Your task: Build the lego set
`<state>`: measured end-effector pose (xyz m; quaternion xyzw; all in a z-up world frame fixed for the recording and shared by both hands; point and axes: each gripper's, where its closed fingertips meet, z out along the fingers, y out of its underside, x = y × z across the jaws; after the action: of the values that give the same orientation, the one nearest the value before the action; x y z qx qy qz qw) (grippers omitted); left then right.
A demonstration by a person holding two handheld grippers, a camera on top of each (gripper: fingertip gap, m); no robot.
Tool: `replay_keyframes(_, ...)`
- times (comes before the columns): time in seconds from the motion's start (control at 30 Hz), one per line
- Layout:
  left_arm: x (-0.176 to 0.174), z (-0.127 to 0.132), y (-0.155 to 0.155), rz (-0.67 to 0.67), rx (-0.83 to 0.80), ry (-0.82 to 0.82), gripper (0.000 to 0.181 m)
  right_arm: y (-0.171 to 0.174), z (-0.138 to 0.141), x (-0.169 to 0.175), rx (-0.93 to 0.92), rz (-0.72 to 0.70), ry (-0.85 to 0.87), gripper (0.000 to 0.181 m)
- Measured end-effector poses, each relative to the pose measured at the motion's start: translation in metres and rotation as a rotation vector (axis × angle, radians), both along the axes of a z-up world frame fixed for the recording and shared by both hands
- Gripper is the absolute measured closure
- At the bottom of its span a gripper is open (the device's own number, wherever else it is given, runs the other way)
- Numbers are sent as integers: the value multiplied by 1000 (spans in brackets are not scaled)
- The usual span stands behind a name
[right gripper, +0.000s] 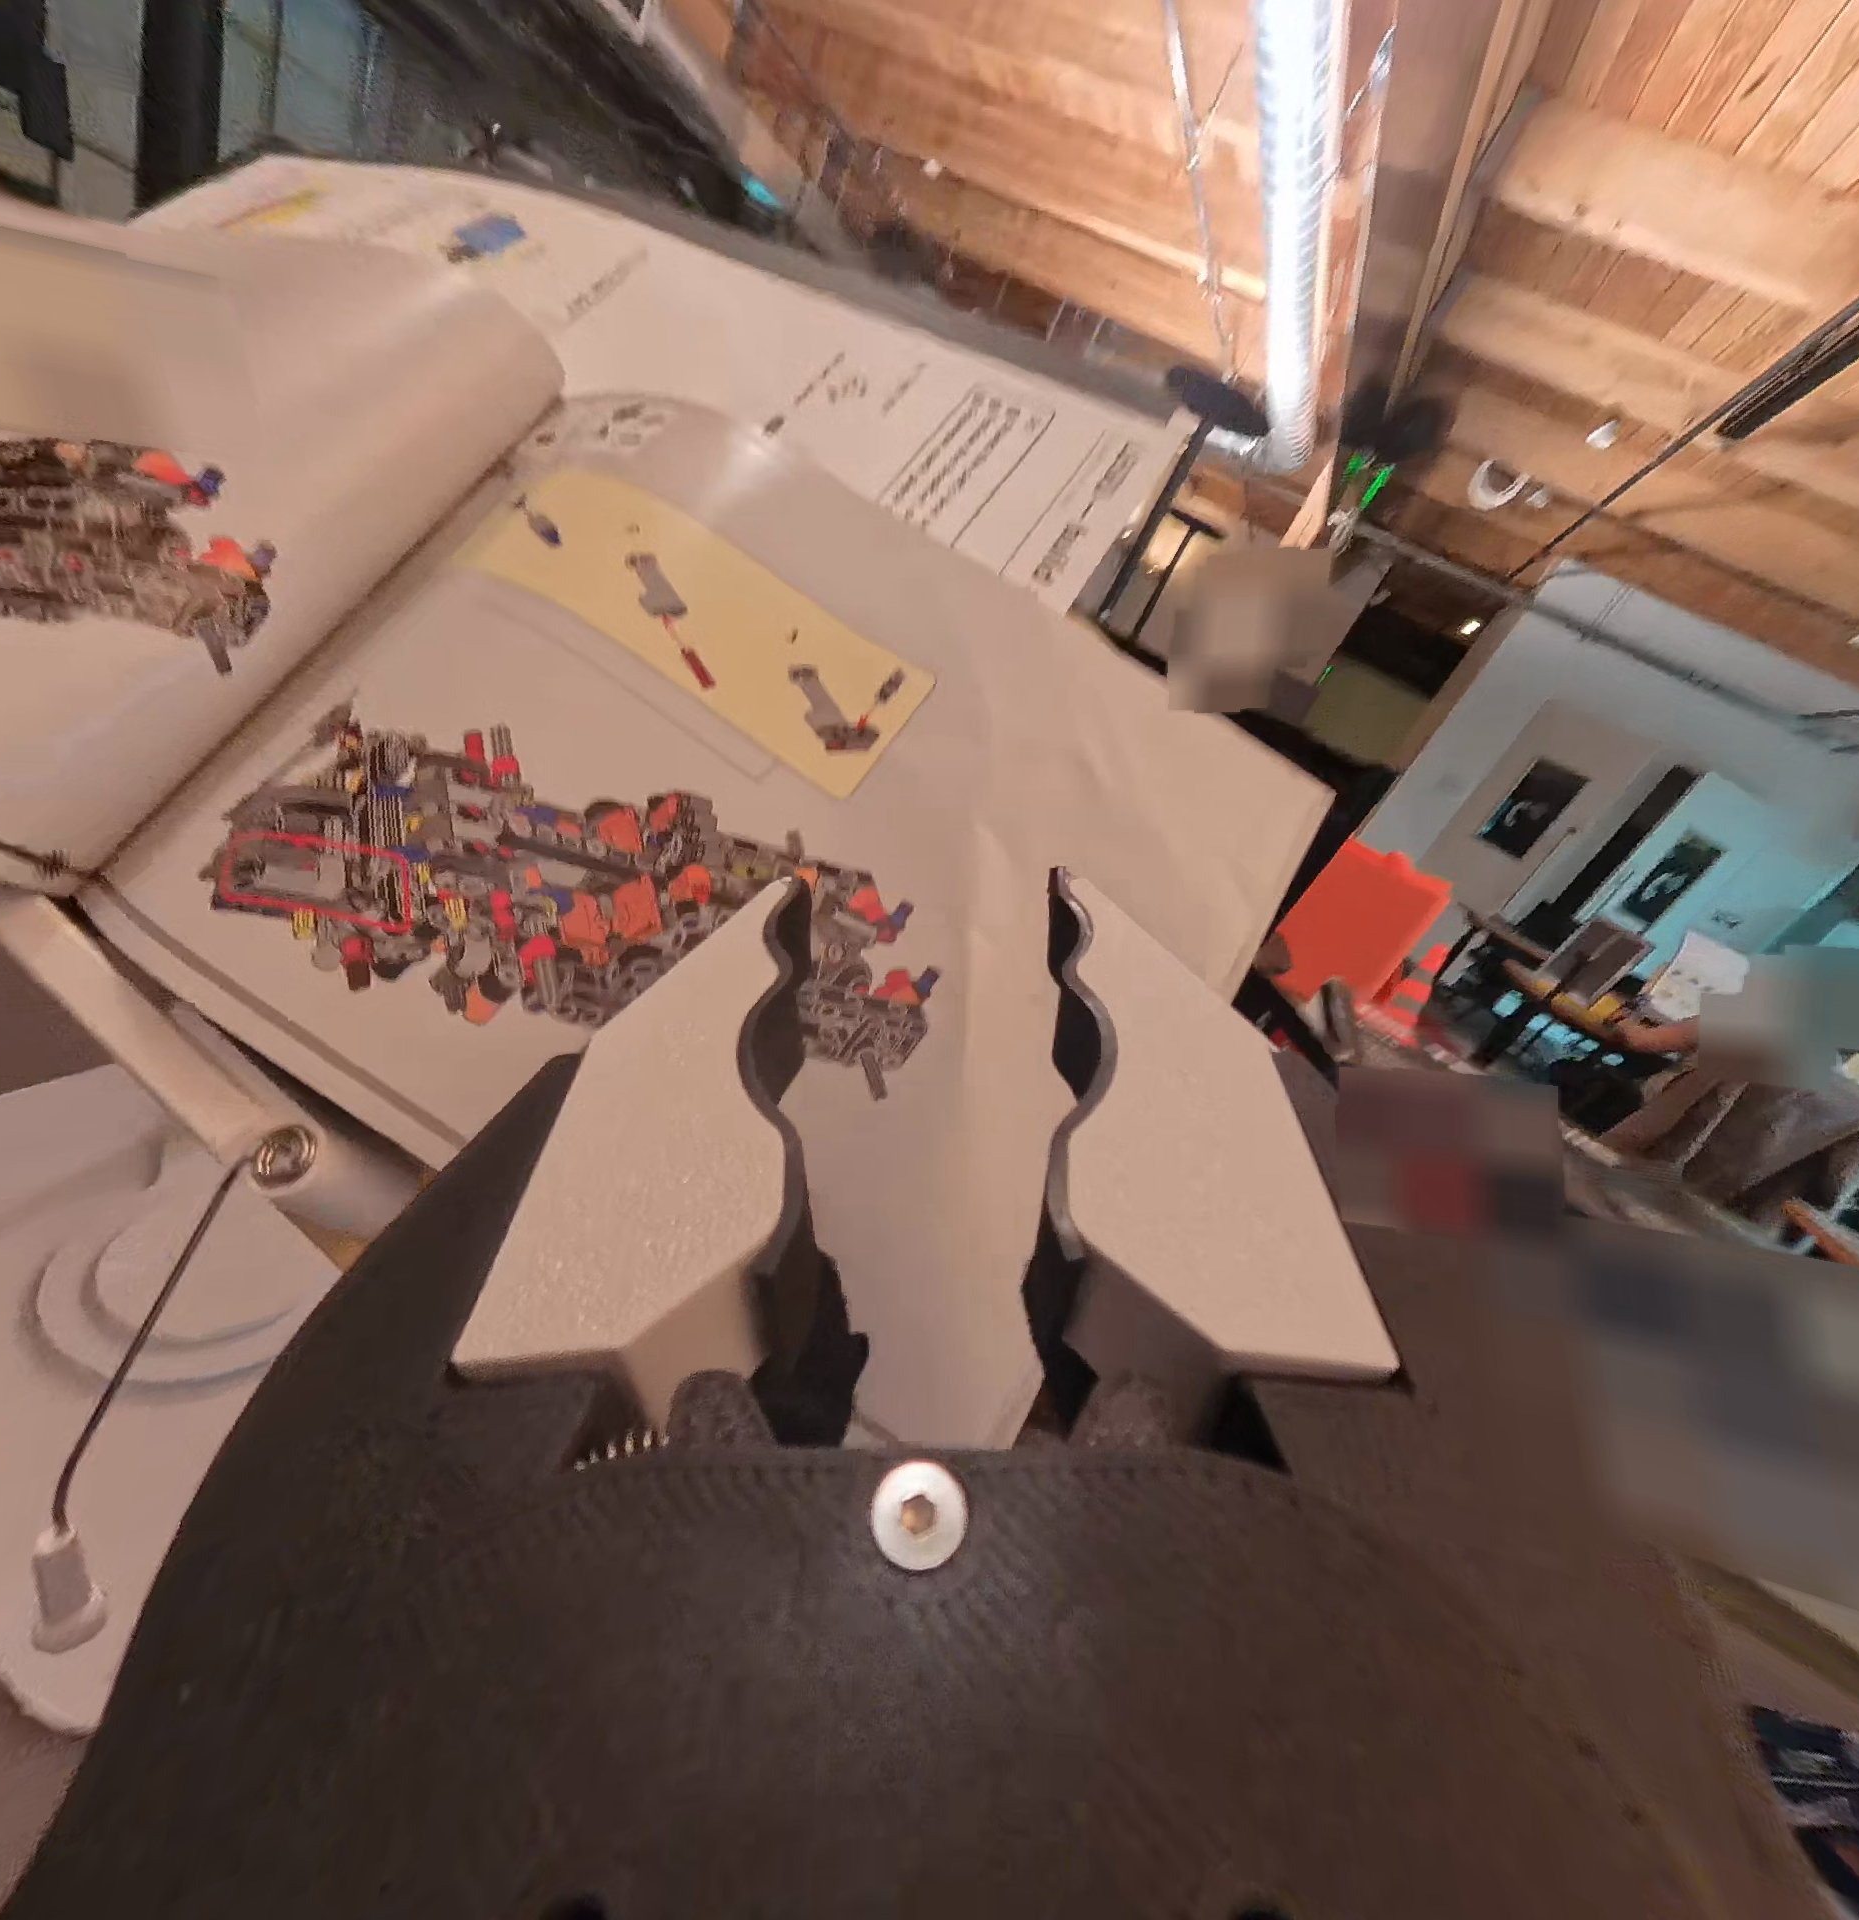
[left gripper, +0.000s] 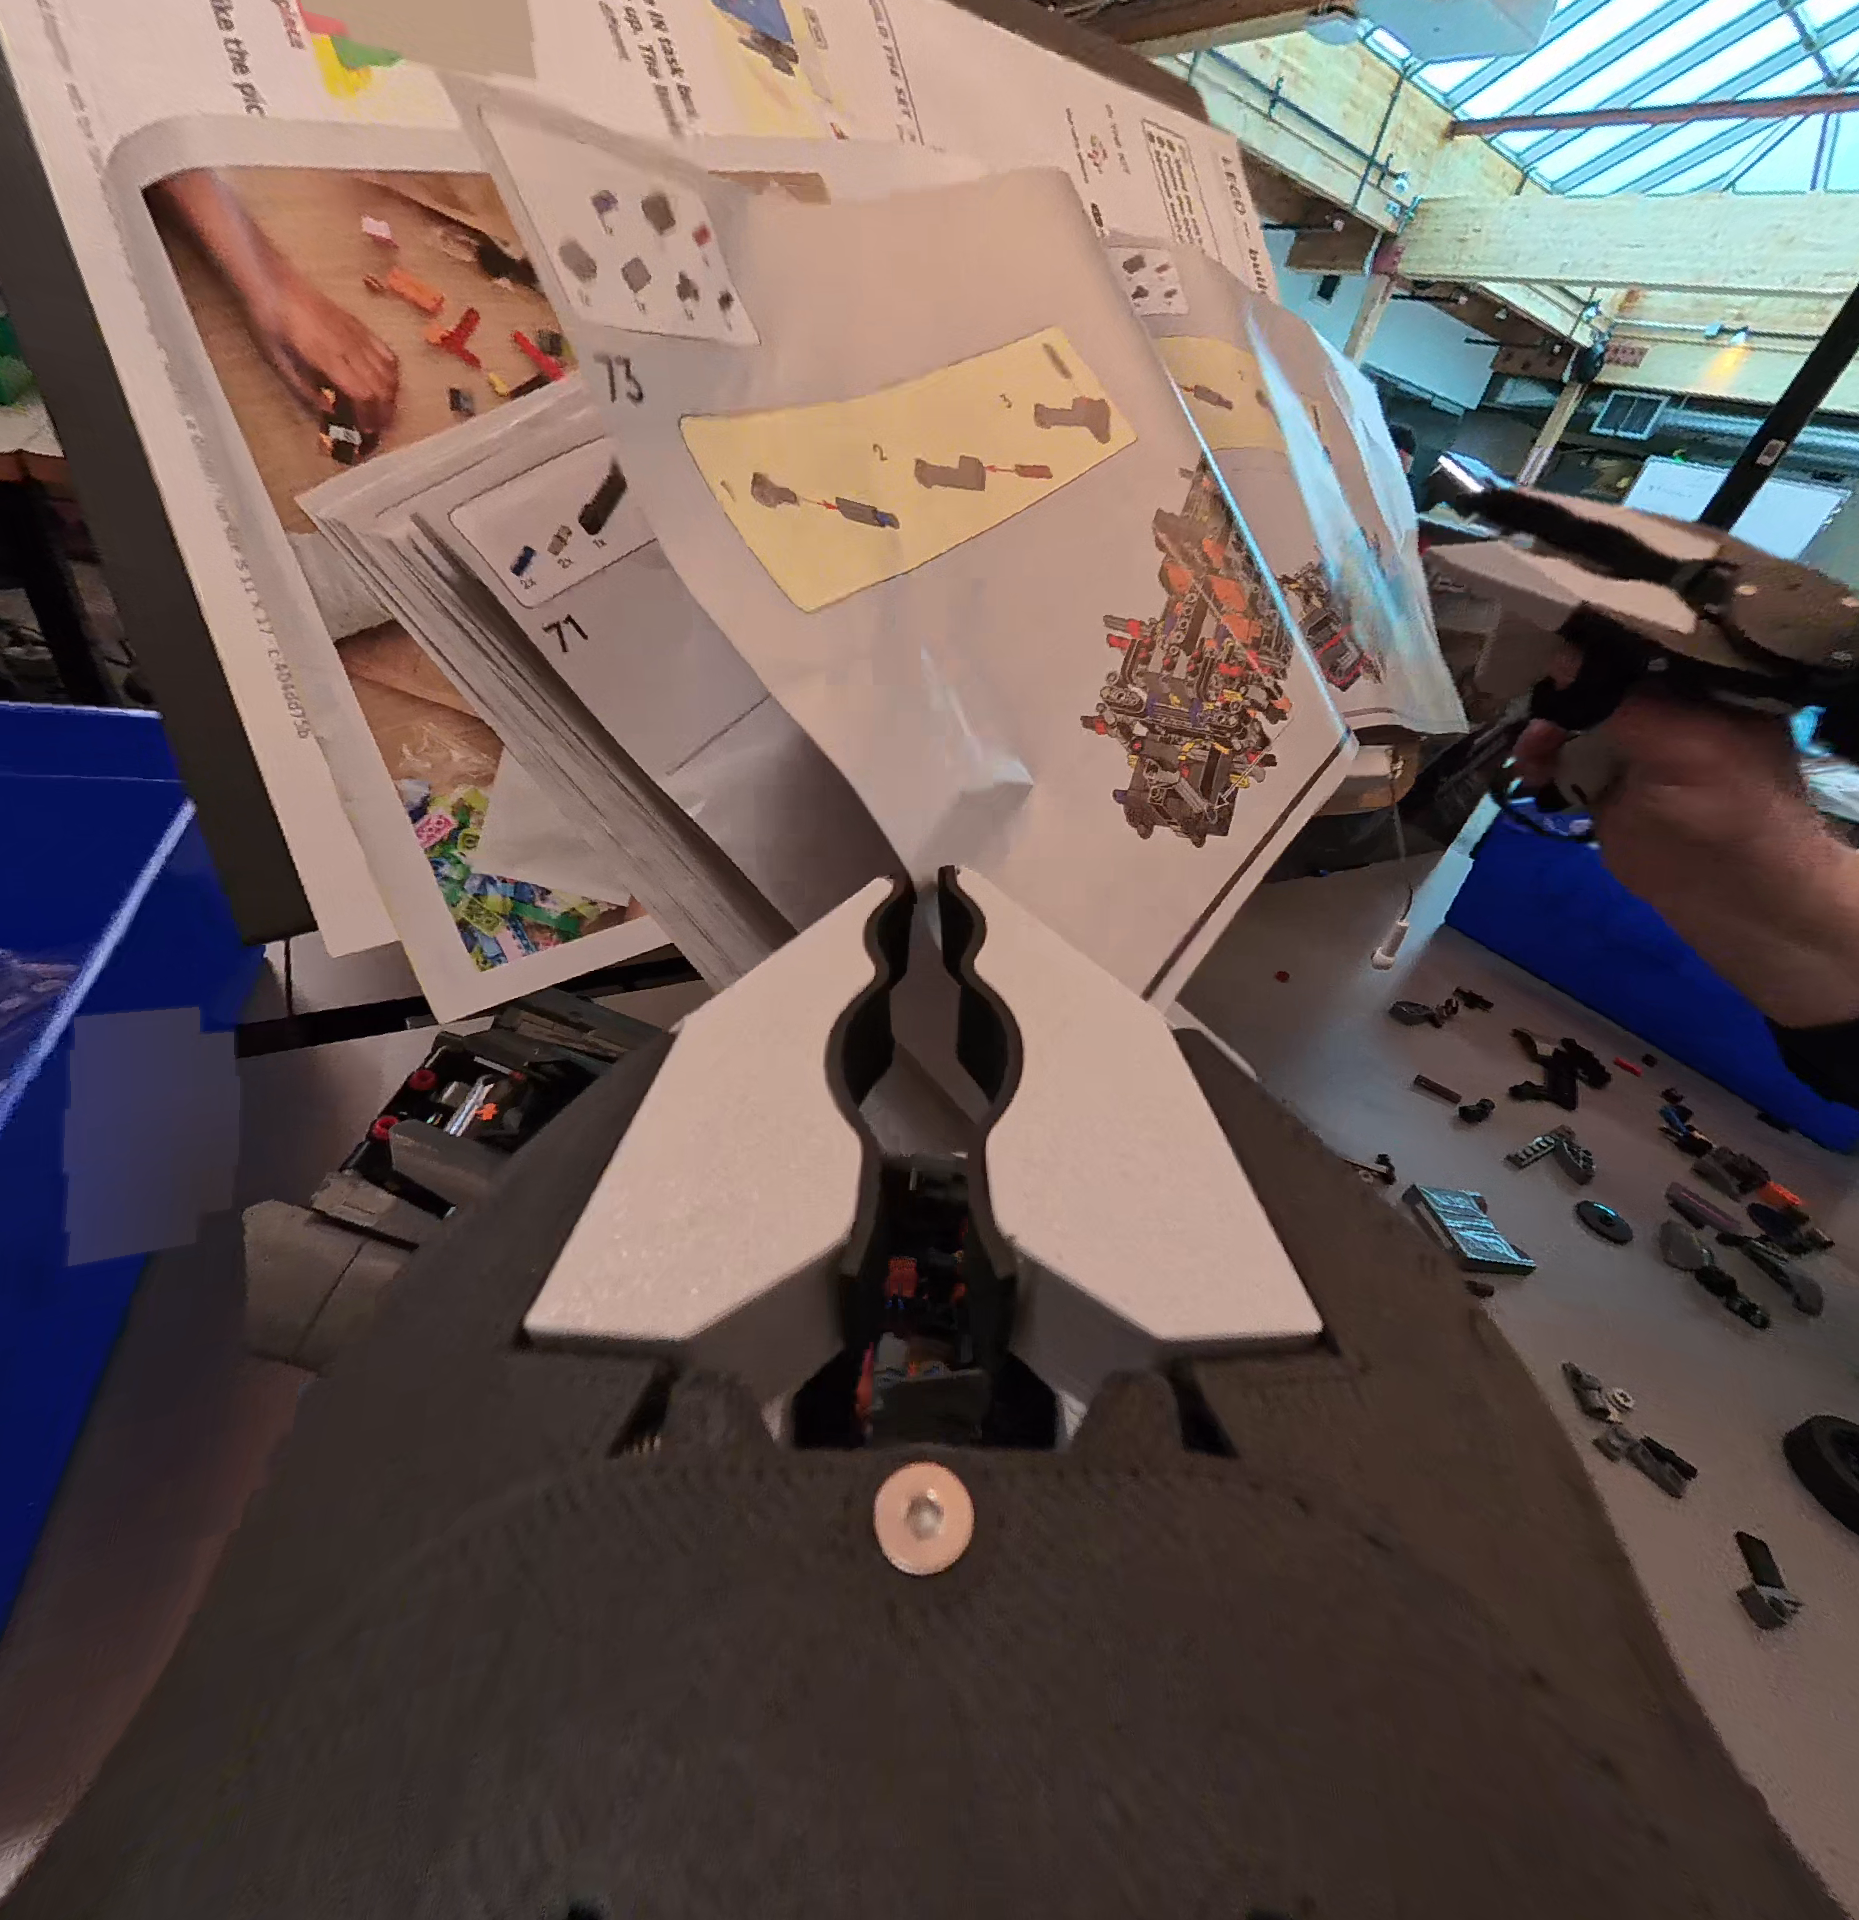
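The instruction booklet (left gripper: pixel 904 644) stands open on a stand, with build steps and pictures of the model. My left gripper (left gripper: pixel 925 883) is shut on the lower edge of one of its pages, which curls up from the fingertips. My right gripper (right gripper: pixel 923 881) is open and empty, just in front of the booklet's right-hand page (right gripper: pixel 613 748). It also shows in the left wrist view (left gripper: pixel 1455 535), held by a hand at the page's right edge. A partly built dark lego model (left gripper: pixel 468 1122) lies under the booklet. Loose lego parts (left gripper: pixel 1631 1195) lie on the table to the right.
A blue bin (left gripper: pixel 52 935) stands at the left and another (left gripper: pixel 1590 935) at the right behind the parts. A black tyre (left gripper: pixel 1839 1475) lies at the right edge. A white stand arm with a cable (right gripper: pixel 146 1049) holds the booklet. Printed sheets (left gripper: pixel 281 416) hang behind. One gripper's finger ends stand about 35 cm off the other's.
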<state>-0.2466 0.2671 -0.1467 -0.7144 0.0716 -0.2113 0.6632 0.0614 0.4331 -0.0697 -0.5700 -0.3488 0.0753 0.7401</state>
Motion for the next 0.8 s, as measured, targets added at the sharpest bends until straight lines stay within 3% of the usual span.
replay_keyframes(0.23,-25,20,-16,105,30,45,166,-49,42,-13,176,100,-20,143)
replay_keyframes(0.33,-24,24,-33,90,23,85,169,-75,45,-35,218,184,-78,154)
replay_keyframes(0.43,-13,9,-54,55,-36,208,170,-113,40,-66,265,323,-183,164)
replay_keyframes(0.5,4,-8,-69,-28,-98,302,172,-145,27,-91,286,460,-284,175)
replay_keyframes(0.63,39,-43,-96,-186,-214,434,175,-202,-26,-136,240,699,-533,177)
replay_keyframes(0.8,59,-120,-111,-302,-420,544,172,-234,-94,-172,198,788,-746,178)
